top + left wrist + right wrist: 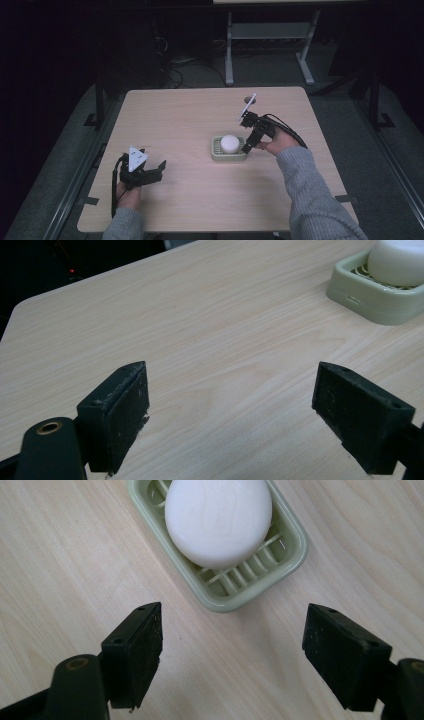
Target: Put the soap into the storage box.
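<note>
Pale wood-grain worktop [190,120], rounded corners, matte laminate look, sits mid-frame in the high view with dark floor all round. Just right of centre sits a soap dish [228,150]: pale green, glossy plastic, rectangular with rounded corners, a slatted grid floor and a raised rim. On it lies a soap bar [229,143], white, smooth, a rounded oval with a faint embossed outline on top; it covers most of the grid.

Right tongs [246,148] come in from the right of the dish, tips just beside its right edge, touching or not I cannot tell. In the right gripper view the right tongs [232,647] are spread wide, nothing between the blocky black pads [137,650], which are matte and scuffed; the soap dish [235,592] sits at upper centre of the frame, just beyond the tips, and the soap bar [218,520] above that. A grey knit sleeve [312,195] runs in from lower right.

Left tongs [161,166] rest at lower left of the high view, well apart from the dish, with a grey three-cornered plate on top. In the left gripper view the left tongs [230,410] are spread wide over bare wood; the soap dish [380,300] and soap bar [400,260] show at upper right.

A metal table frame [270,45] stands on the floor beyond the far edge. Nothing lies between either pair of tongs and the dish.
</note>
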Motion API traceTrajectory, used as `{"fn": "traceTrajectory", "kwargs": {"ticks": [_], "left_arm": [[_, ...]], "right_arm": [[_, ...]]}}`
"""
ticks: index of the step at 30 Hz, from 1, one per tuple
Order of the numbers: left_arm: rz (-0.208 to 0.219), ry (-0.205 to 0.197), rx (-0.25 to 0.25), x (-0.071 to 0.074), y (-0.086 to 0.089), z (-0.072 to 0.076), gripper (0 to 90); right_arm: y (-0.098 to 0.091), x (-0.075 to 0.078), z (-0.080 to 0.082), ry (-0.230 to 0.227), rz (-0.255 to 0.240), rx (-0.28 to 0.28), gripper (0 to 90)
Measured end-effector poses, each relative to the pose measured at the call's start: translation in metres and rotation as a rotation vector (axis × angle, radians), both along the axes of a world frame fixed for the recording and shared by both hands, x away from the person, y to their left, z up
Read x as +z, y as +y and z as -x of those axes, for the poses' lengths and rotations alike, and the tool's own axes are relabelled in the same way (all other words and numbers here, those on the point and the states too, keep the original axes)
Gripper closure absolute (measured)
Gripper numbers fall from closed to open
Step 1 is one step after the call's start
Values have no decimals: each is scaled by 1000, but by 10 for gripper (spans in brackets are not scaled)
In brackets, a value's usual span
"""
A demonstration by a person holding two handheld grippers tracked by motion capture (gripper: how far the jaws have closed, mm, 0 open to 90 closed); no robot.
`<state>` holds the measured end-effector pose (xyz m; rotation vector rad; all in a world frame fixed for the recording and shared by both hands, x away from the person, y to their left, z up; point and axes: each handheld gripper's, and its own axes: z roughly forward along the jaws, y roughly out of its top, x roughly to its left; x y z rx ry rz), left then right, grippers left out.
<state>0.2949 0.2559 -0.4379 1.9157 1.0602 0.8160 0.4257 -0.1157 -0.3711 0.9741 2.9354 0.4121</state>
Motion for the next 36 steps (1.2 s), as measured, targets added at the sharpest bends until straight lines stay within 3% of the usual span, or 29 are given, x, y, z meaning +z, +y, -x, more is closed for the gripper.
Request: {"fn": "traceTrajectory", "kwargs": {"ticks": [24, 36], "left_arm": [[0, -1, 0, 0, 0, 0, 148], [-1, -2, 0, 0, 0, 0, 148]], "right_arm": [[-23, -2, 18, -1, -26, -24, 235], [-38, -12, 27, 9, -40, -44, 235]]}}
